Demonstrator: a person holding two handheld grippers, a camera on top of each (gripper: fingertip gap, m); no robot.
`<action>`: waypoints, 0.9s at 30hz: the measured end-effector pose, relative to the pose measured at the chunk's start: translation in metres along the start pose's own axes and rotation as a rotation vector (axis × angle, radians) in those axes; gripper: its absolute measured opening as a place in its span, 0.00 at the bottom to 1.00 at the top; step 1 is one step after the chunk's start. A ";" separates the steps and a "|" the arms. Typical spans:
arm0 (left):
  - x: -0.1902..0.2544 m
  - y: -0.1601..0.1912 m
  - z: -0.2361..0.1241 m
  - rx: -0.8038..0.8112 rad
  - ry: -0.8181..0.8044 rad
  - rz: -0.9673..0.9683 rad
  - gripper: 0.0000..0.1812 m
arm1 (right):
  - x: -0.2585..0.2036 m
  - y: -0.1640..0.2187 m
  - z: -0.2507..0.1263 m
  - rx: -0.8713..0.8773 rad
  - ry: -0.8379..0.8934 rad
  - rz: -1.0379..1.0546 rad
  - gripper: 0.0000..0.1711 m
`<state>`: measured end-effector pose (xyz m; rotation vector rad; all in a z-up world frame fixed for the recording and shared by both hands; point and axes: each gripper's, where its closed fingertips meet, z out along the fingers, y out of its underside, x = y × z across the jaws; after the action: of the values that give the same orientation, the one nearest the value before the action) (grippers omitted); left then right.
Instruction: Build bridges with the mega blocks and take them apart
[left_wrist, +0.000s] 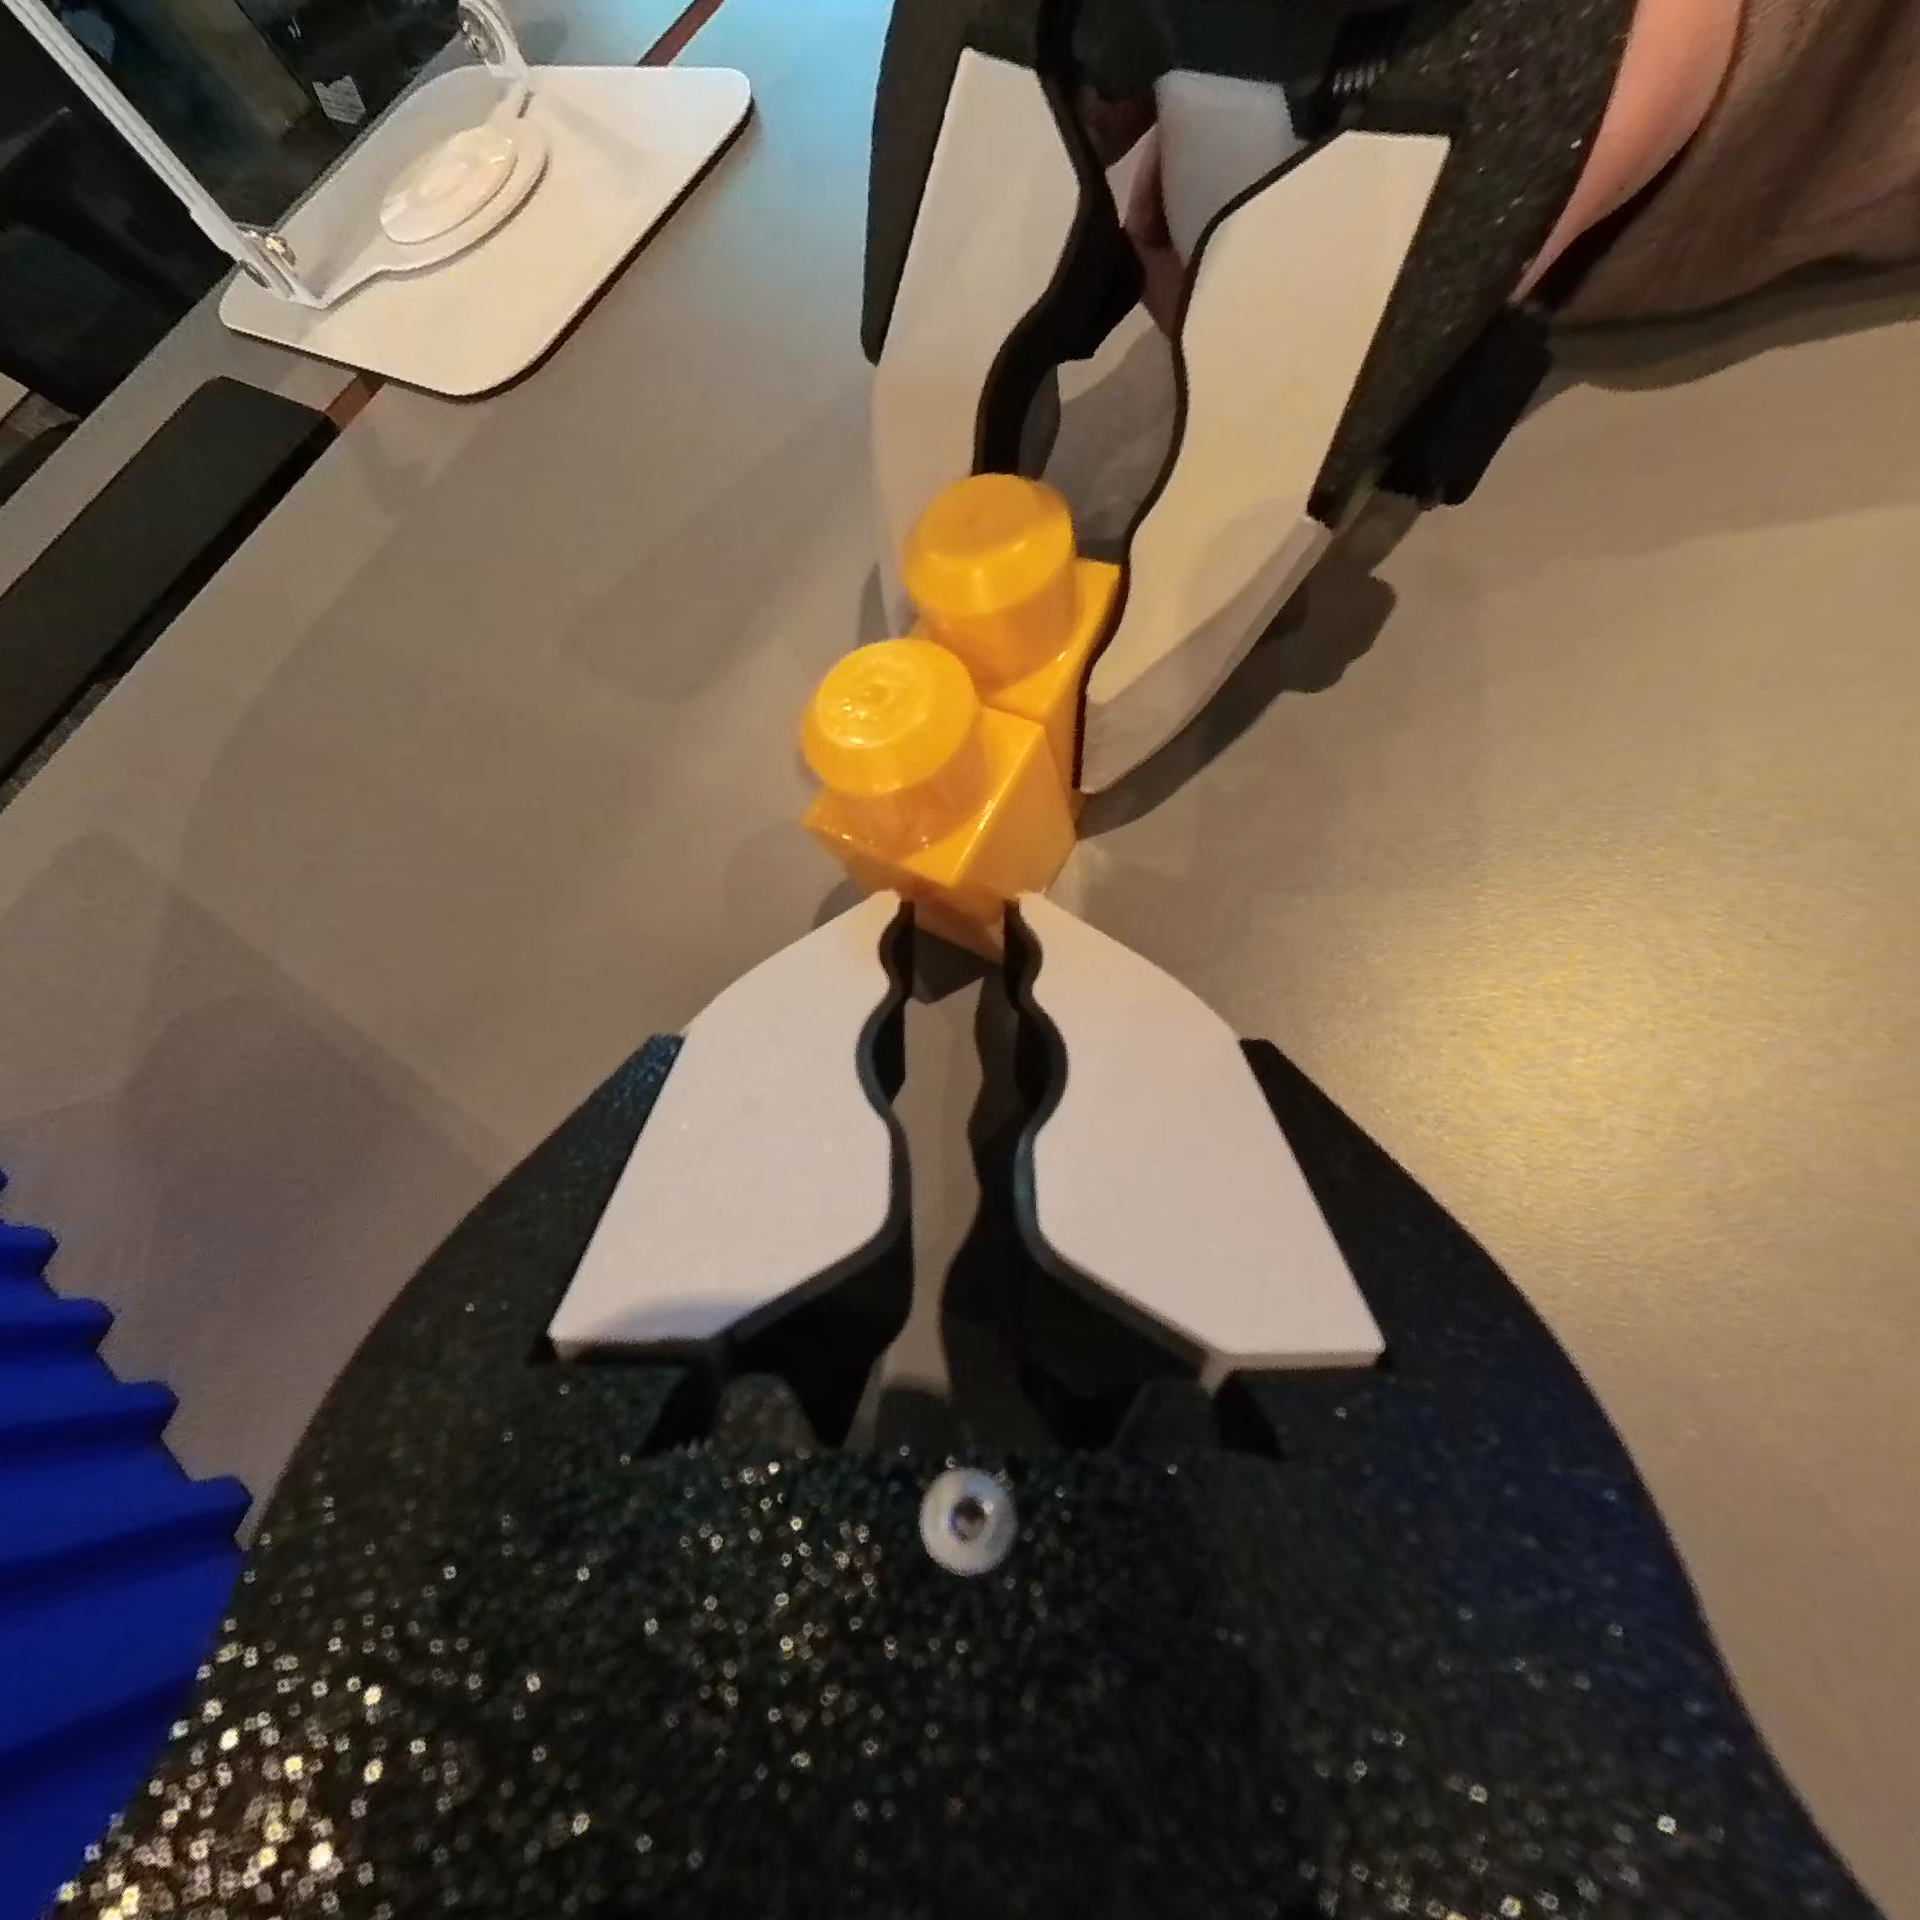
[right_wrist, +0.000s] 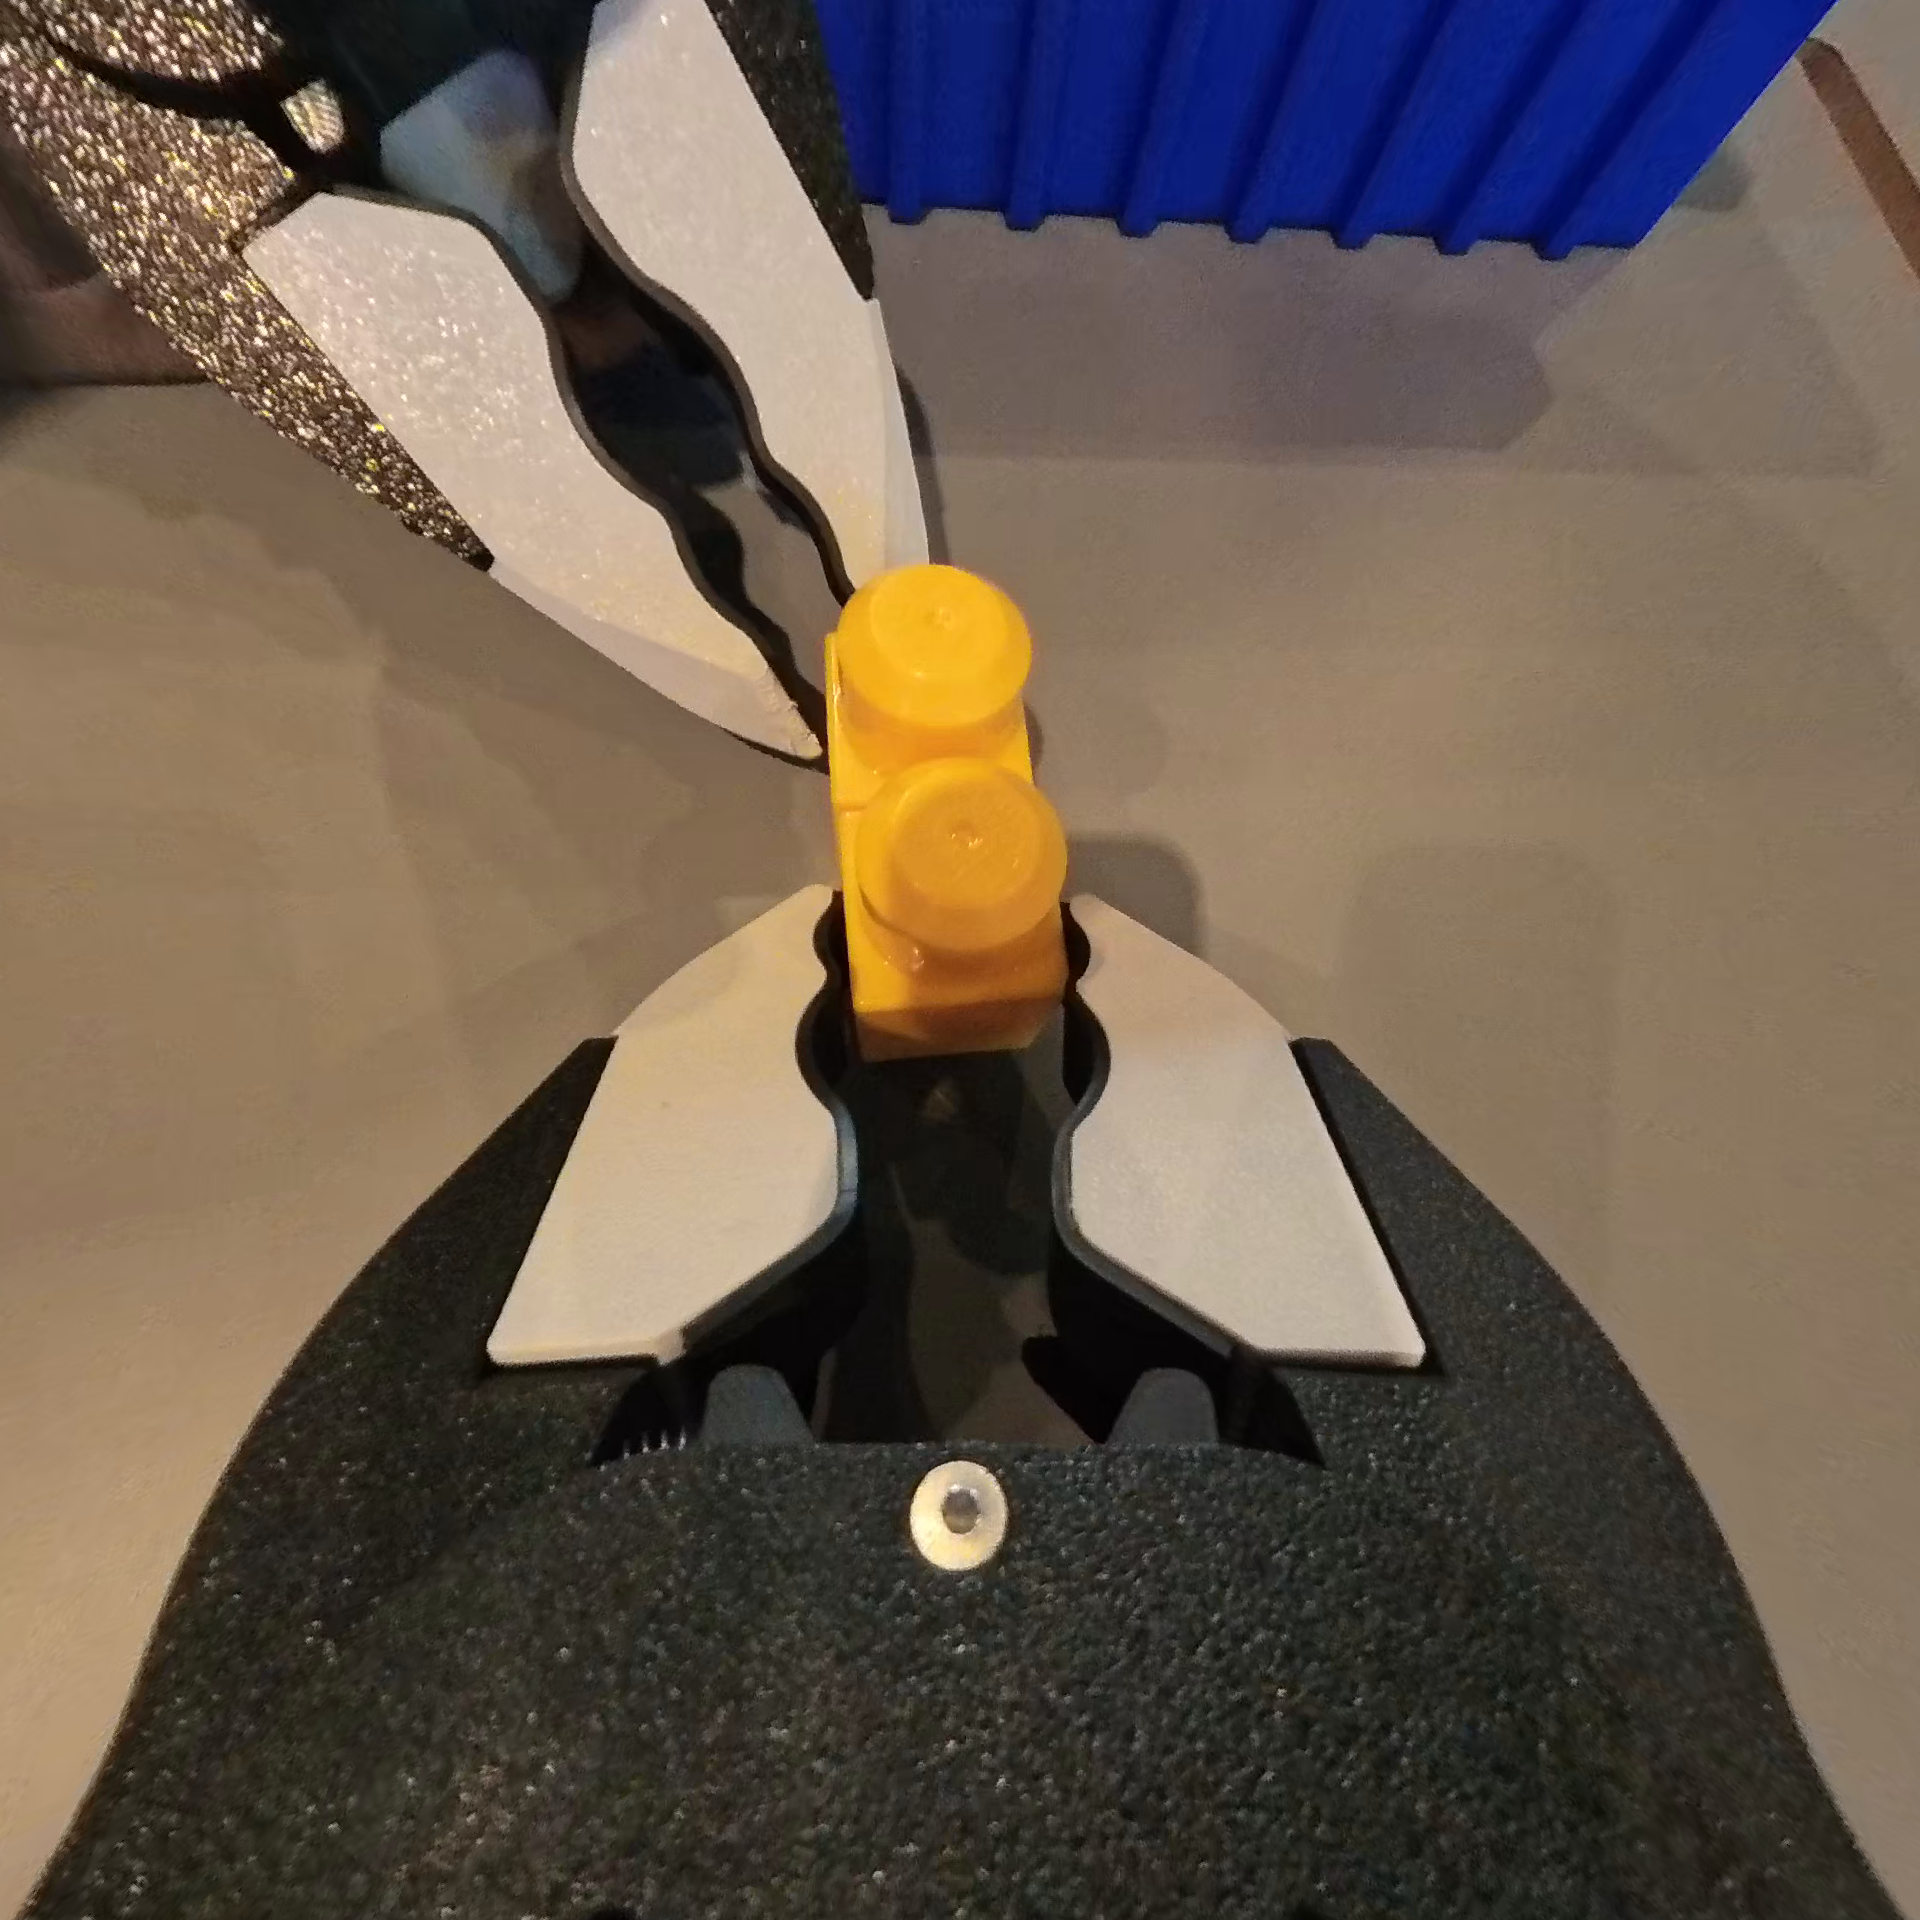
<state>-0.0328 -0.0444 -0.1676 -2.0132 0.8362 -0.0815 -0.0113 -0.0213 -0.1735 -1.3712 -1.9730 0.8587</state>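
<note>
White finger plates with wavy black inner edges make up the left gripper, and its tips are closed almost together on the lower end of the nearer of two orange blocks, leaving only a narrow gap behind the pinch. In the right wrist view the left gripper comes in from the upper left, and its tips meet the side of the farther orange block there.

The right gripper is spread a little wider, its two plates clamped against opposite sides of the orange blocks at the end nearest its own camera. From the left wrist view the right gripper reaches in from the top, one finger on each side of the farther block.

The two one-stud blocks sit pressed side by side, studs pointing up, held between both grippers above the beige table. Whether they touch the surface cannot be told.

A ribbed blue object stands on the table beyond the blocks. A white square base with a clear stand rests near the table's far edge.
</note>
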 end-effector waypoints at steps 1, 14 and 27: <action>0.000 0.000 0.000 0.001 0.000 -0.001 0.09 | 0.000 0.000 0.000 0.001 -0.001 0.001 0.22; 0.016 -0.057 -0.066 0.335 -0.094 -0.215 0.27 | 0.007 -0.037 -0.087 0.549 0.336 -0.031 0.38; -0.122 0.052 -0.223 -0.355 -0.331 0.341 0.27 | 0.012 -0.038 -0.081 0.545 0.356 -0.016 0.37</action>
<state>-0.2360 -0.1541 -0.0495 -2.0936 1.0136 0.6168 0.0247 -0.0057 -0.0919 -1.0902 -1.3472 0.9751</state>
